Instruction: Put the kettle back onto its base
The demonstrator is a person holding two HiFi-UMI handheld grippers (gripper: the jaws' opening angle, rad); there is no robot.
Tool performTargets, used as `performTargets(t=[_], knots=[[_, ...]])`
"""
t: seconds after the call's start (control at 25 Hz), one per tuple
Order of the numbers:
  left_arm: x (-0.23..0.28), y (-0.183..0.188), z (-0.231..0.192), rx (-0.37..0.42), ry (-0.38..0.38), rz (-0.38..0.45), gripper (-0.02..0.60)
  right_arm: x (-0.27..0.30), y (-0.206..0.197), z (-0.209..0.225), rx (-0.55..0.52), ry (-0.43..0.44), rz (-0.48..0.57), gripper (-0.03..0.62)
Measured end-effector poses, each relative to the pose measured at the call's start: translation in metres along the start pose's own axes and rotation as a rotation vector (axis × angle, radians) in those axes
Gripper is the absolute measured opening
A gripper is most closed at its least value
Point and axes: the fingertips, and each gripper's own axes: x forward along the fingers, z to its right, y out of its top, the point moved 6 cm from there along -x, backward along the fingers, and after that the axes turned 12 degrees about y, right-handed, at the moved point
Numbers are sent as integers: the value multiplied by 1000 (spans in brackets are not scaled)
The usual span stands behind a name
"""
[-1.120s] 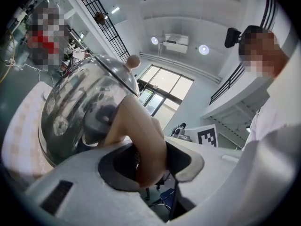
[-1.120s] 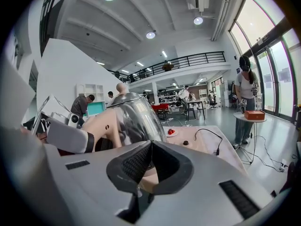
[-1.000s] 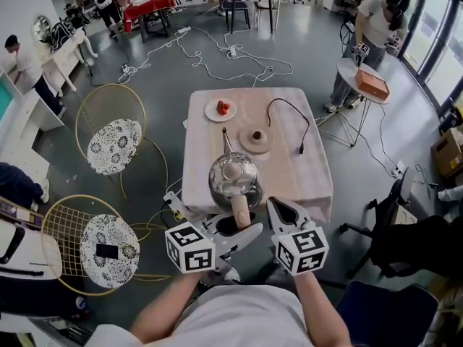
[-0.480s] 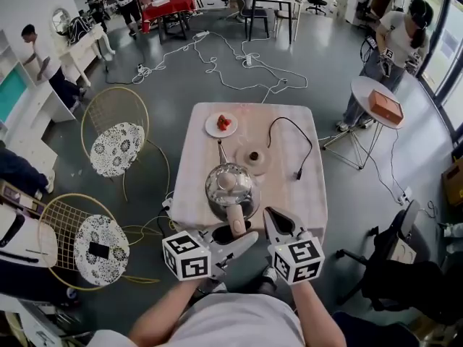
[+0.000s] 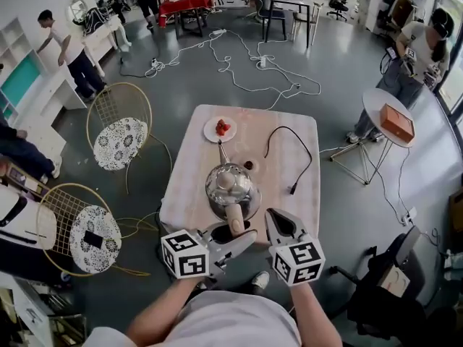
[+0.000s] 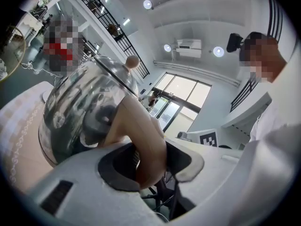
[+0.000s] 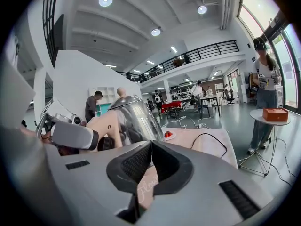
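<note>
The steel kettle (image 5: 231, 186) with a glass lid and beige handle (image 5: 236, 219) hangs over the near half of the table (image 5: 187, 194). My left gripper (image 5: 241, 235) is shut on that handle, its jaws on either side of the handle (image 6: 146, 145) in the left gripper view, with the kettle body (image 6: 82, 112) beyond. The round beige base (image 5: 249, 165) lies just behind the kettle, mostly hidden by it. My right gripper (image 5: 275, 221) hovers beside the handle, shut and empty; its tips meet in the right gripper view (image 7: 150, 147), where the kettle (image 7: 136, 119) stands to the left.
A black power cord (image 5: 289, 150) runs from the base across the table's right side. A white plate of strawberries (image 5: 221, 129) sits at the far edge. Two wire chairs (image 5: 119, 139) stand on the left, a round side table (image 5: 394, 110) with a box on the right. Cables lie on the floor.
Both grippers and the kettle have moved forward over the table. The kettle now covers most of the base, which lay in full view behind it a second ago.
</note>
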Motion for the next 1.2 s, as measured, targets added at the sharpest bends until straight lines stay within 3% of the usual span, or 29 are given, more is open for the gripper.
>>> performTargets(t=[0.68, 1.2], knots=[[38, 3, 8, -14, 105, 47, 152, -2, 1, 41, -10, 116, -10, 5], [55, 19, -38, -8, 48, 1, 152, 42, 9, 58, -1, 50, -32, 5]])
